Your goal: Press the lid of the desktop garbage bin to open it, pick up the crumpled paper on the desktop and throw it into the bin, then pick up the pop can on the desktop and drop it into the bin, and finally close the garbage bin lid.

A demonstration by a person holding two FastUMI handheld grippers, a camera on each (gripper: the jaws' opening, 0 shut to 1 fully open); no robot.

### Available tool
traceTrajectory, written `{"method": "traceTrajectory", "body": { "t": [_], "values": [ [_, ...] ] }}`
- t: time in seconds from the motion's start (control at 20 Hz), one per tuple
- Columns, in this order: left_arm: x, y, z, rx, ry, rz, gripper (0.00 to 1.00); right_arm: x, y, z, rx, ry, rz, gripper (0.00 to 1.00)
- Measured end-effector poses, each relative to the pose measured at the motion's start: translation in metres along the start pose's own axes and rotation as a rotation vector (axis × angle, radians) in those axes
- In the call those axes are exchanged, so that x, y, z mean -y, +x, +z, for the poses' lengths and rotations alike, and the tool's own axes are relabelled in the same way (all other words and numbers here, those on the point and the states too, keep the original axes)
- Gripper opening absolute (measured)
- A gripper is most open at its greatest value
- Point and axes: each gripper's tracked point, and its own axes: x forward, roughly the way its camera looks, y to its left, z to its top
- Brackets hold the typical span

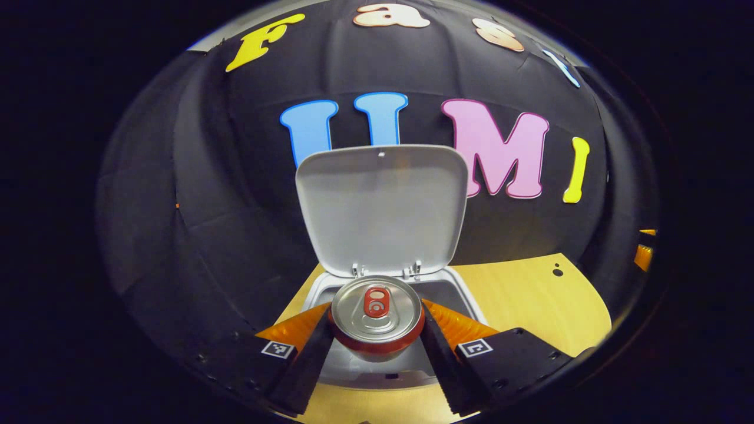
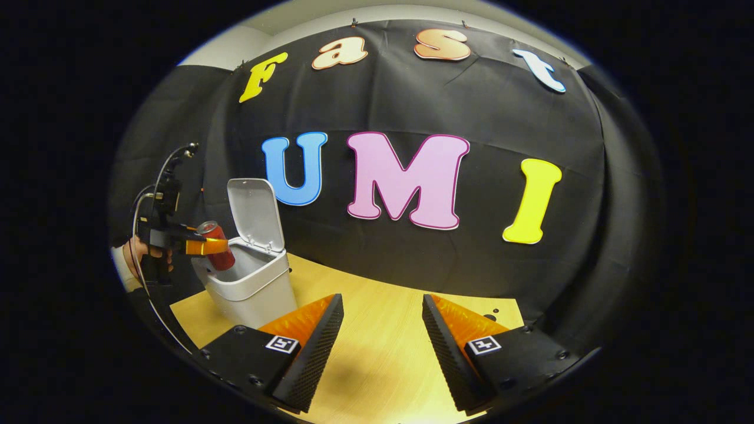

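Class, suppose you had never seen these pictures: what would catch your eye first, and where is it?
The red pop can, clamped in the left gripper right above the open bin. Next, the bin's white lid, standing upright behind the can. The right gripper hangs open over the wooden desktop.

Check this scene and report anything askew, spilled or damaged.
Nothing stands out. The left claw holds the pop can over the bin, whose lid stands open. The right claw is open above the table.
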Motion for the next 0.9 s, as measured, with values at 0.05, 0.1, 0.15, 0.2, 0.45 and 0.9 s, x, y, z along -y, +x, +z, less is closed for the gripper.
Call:
{"method": "traceTrajectory", "body": {
  "t": [0.05, 0.1, 0.15, 0.2, 0.45, 0.9],
  "values": [
    [-0.004, 0.004, -0.007, -0.012, -0.002, 0.006, 0.85, 0.000, 0.000, -0.002, -0.005, 0.005, 0.000, 0.88],
    [-0.005, 0.006, -0.011, -0.021, -0.005, 0.005, 0.85, 0.001, -0.001, -0.003, -0.009, 0.010, 0.000, 0.88],
    [-0.003, 0.007, -0.014, -0.026, -0.009, 0.001, 0.86, 0.001, -0.002, -0.004, -0.010, 0.013, -0.002, 0.88],
    [-0.001, 0.008, -0.015, -0.025, -0.008, -0.009, 0.86, 0.003, -0.002, -0.006, -0.012, 0.015, -0.008, 0.88],
    [0.000, -0.002, 0.034, 0.128, 0.018, 0.013, 0.97, 0.011, -0.004, -0.013, -0.024, 0.025, -0.028, 0.88],
    [-0.006, -0.015, 0.181, 0.388, -0.054, -0.046, 0.95, 0.011, -0.003, -0.020, -0.029, 0.044, -0.030, 0.88]
  ]
}}
